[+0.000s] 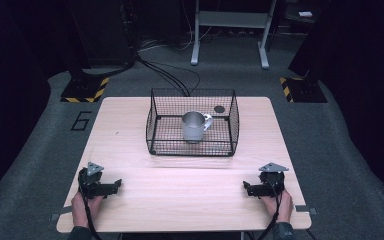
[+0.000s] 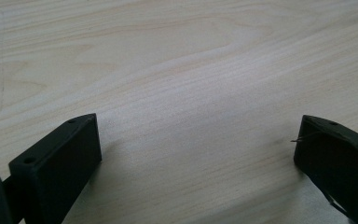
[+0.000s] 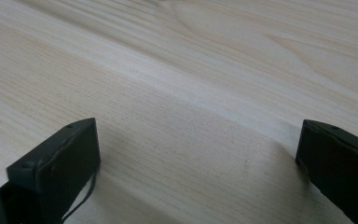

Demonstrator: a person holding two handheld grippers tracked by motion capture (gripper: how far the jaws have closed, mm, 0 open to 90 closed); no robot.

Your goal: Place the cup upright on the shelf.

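A shiny metal mug (image 1: 196,126), handle turned right, stands upright inside the black wire basket (image 1: 155,119) mid-table. Left gripper (image 1: 116,185) and right gripper (image 1: 246,187) rest near the table's (image 1: 130,210) front edge, jaws spread wide, holding nothing.

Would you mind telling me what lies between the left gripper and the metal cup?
In the high view, bare table, then the wire basket's near wall; the metal cup stands inside. The left gripper is open.
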